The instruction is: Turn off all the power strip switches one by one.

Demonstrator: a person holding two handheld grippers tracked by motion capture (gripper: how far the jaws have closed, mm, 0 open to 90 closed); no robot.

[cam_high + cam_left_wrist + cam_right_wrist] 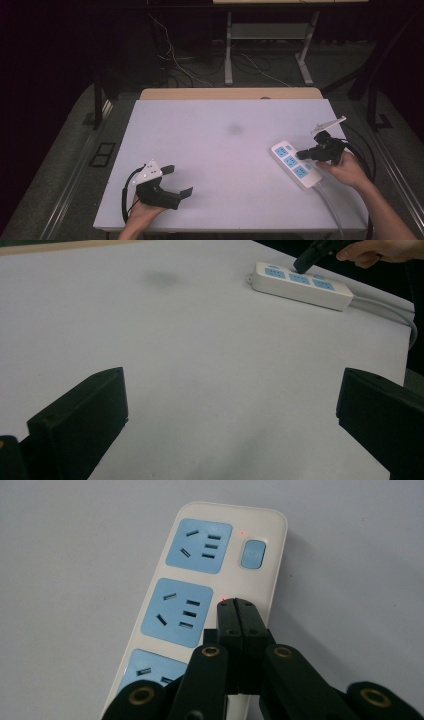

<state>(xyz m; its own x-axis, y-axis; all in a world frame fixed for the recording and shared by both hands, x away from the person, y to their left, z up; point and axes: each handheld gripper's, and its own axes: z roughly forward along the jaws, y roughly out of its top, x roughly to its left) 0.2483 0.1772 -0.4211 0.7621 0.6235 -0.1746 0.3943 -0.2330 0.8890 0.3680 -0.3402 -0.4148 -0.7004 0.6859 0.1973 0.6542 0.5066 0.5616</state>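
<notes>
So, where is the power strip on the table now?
In the high view, the power strip lies near the table's right edge, under the right gripper.

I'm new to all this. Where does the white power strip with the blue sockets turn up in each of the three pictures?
High view: the power strip lies at the table's right, angled, under the right gripper.
Left gripper view: top right, far across the table.
Right gripper view: centre, running up from the bottom edge, with the shut jaws over its middle switch position.
Shared landmark: the right gripper's black tip over the strip's middle socket area.
</notes>
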